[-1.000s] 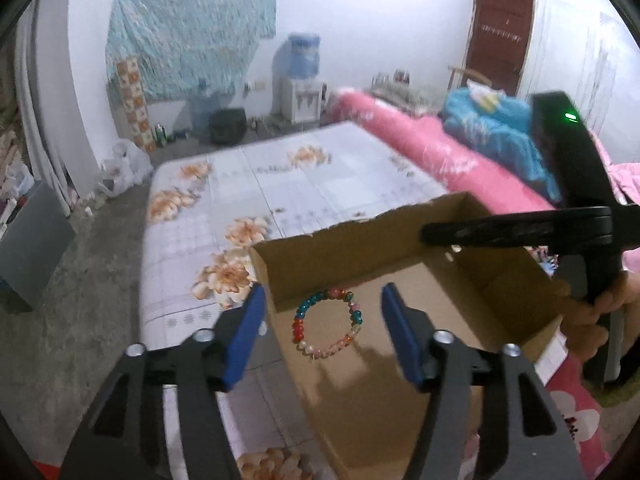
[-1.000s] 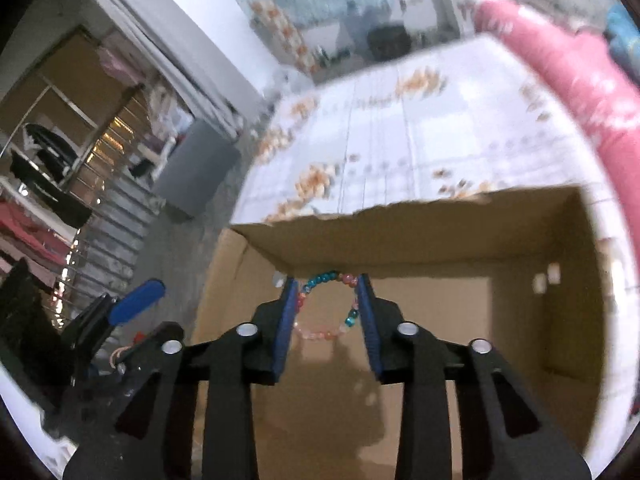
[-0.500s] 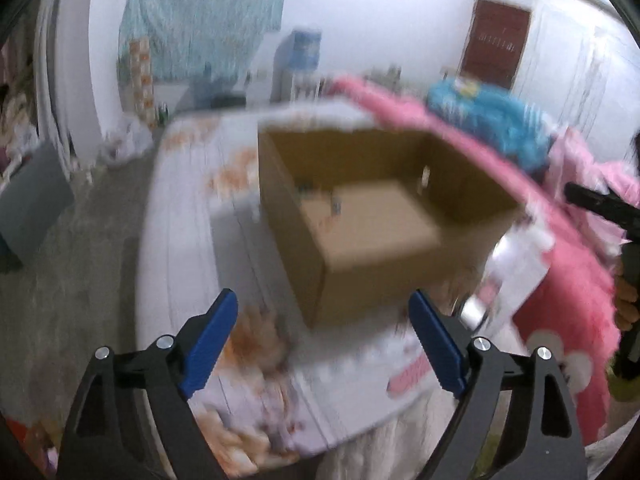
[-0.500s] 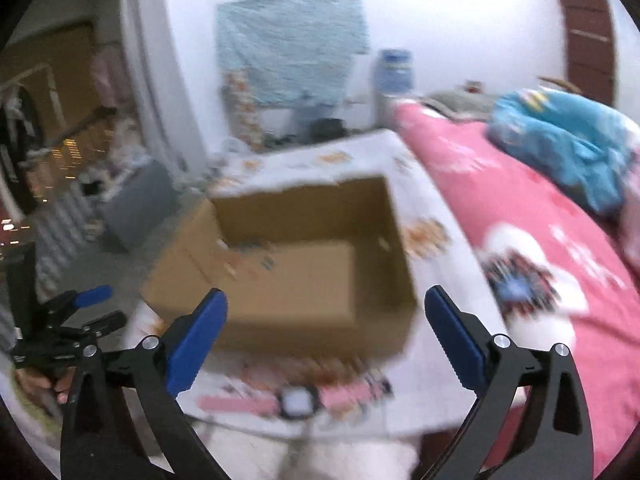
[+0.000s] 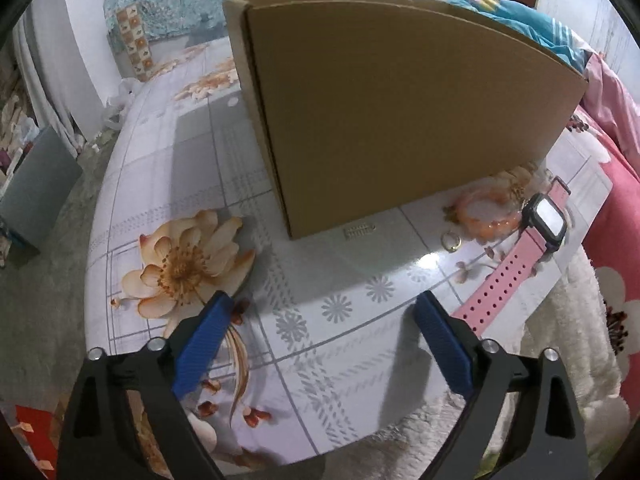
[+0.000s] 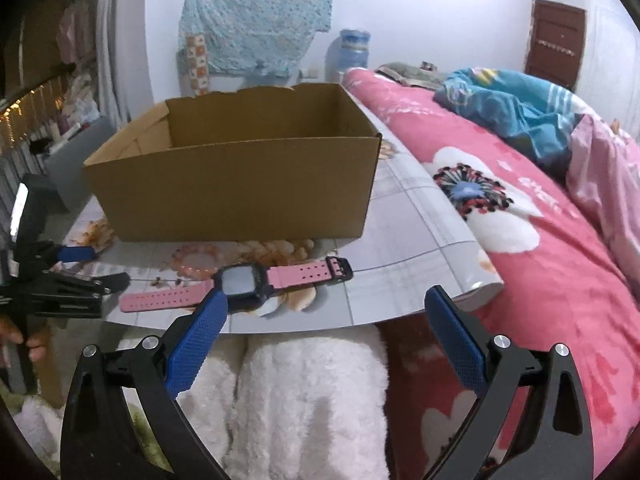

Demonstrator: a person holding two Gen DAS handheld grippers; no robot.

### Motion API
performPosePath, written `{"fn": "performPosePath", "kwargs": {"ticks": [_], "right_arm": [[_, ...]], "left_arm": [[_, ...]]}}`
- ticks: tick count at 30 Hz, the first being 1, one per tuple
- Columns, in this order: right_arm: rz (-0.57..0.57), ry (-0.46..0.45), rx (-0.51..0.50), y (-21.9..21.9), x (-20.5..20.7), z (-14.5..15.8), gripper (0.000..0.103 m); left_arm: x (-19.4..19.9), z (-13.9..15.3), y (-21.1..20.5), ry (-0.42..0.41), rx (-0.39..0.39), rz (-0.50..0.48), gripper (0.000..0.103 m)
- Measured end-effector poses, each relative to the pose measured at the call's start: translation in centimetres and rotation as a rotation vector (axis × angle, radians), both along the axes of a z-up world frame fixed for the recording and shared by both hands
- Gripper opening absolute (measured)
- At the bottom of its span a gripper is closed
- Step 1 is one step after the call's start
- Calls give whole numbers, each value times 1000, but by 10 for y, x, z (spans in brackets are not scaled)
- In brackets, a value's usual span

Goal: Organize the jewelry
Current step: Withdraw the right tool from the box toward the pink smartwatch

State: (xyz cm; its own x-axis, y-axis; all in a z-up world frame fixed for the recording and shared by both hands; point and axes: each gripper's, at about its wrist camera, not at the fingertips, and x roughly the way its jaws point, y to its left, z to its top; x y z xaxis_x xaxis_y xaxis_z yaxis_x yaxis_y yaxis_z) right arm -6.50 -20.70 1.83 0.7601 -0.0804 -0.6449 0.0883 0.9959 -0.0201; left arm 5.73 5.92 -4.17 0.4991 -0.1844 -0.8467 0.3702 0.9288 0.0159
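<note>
An open cardboard box (image 5: 400, 112) (image 6: 232, 192) stands on the flower-print table (image 5: 304, 280); its floor is hidden from both views. In front of it lie a pink watch (image 5: 536, 236) (image 6: 240, 284), an orange bead bracelet (image 5: 486, 210) (image 6: 196, 258), a small gold ring (image 5: 451, 240) and a tiny pale clip (image 5: 359, 231). My left gripper (image 5: 320, 320) (image 6: 96, 268) hovers low over the table before the box, jaws opening, nothing between them. My right gripper (image 6: 326, 304) is open and empty at the table's near edge, its left fingertip just in front of the watch.
A bed with pink flowered bedding (image 6: 500, 200) and a blue blanket (image 6: 512, 112) runs along the table's right side. White fluffy fabric (image 6: 312, 400) lies below the table's front edge. A grey bin (image 5: 36, 188) stands on the floor to the left.
Both grippers pulled back out of the box and sank to the table's front. The right jaws let go of the multicolour bead bracelet, which stayed in the box, and spread wide. The left jaws widened.
</note>
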Motion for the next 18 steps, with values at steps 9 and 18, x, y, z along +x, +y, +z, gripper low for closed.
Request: {"fn": "performPosePath", "kwargs": {"ticks": [9,18], "right_arm": [[94,-16,50,-1,1,-5,95],[214,53,213,-8,20,-22,87]], "left_arm": [[5,-3,1,22,-6,-26,97],[6,-2,1,13,-7,-28,98]]}}
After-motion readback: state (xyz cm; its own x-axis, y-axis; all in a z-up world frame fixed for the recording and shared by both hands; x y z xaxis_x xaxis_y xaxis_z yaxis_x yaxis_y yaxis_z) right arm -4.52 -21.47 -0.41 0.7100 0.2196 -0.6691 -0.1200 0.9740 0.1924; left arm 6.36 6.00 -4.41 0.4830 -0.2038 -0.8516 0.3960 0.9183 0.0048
